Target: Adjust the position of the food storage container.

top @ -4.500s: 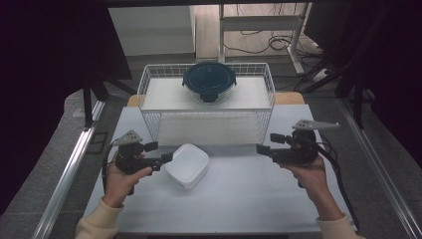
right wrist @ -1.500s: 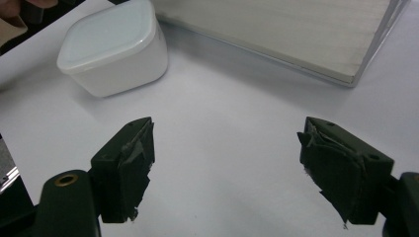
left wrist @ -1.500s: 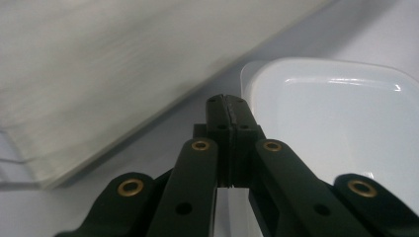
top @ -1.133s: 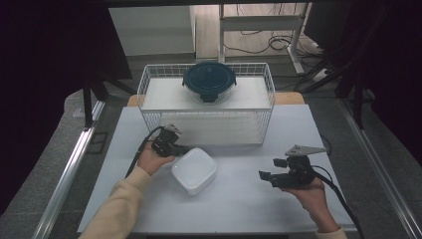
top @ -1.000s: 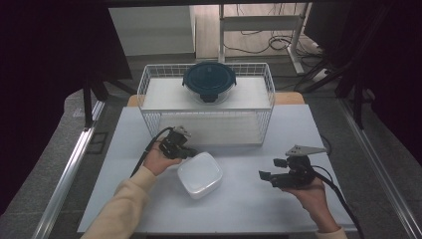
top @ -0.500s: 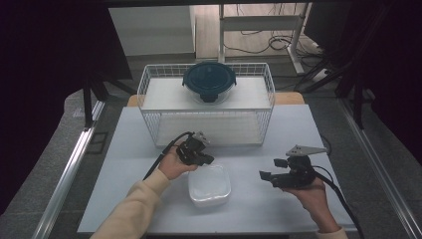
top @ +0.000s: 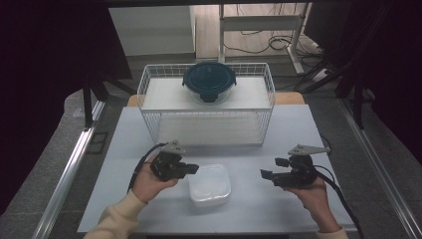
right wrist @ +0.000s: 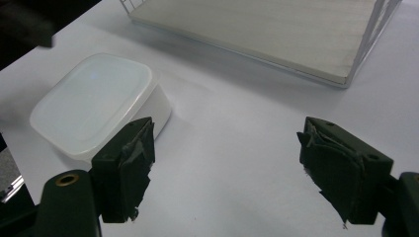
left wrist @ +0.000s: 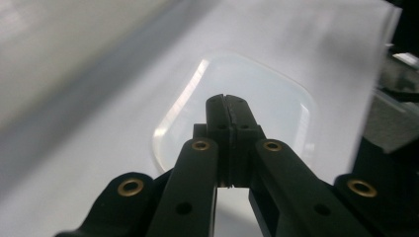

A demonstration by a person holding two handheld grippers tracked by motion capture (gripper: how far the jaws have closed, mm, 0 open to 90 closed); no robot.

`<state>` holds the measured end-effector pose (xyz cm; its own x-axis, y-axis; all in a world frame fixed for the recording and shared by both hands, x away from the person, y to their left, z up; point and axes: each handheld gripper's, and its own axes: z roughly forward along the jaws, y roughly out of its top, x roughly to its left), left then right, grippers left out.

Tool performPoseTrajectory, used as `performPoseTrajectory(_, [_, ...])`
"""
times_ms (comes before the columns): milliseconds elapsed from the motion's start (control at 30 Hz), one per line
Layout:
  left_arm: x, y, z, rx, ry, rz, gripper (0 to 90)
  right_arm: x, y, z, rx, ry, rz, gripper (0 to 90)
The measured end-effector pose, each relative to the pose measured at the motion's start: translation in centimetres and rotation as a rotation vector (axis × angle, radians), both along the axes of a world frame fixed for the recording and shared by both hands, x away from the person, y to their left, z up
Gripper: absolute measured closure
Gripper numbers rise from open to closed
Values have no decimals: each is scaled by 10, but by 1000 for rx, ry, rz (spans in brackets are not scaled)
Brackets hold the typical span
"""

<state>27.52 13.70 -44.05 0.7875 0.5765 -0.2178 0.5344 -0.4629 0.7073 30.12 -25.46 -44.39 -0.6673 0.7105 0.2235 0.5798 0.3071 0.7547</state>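
White container point(top: 209, 184) — just beside closed left tool point(top: 193, 169) tip.

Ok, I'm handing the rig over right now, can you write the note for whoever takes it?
Left gripper: jaws shut with nothing between them, tips at the left edge of the white box, apparently pushing it.
Right gripper: open, empty, off to the right of the box and facing it.
The box, lid on, sits at the front middle of the table. A round dark-lidded container sits on top of the wire rack behind.
Done: box nudged towards the centre, judging by the contact.
Left: probably take the box with the right gripper; nothing is gripped yet.
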Motion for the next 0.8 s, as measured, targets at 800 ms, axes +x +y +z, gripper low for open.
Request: performPoseTrajectory(800, [-67, -35, -54, 115, 56, -112, 900, 2, -3, -1, -5, 16, -8, 209])
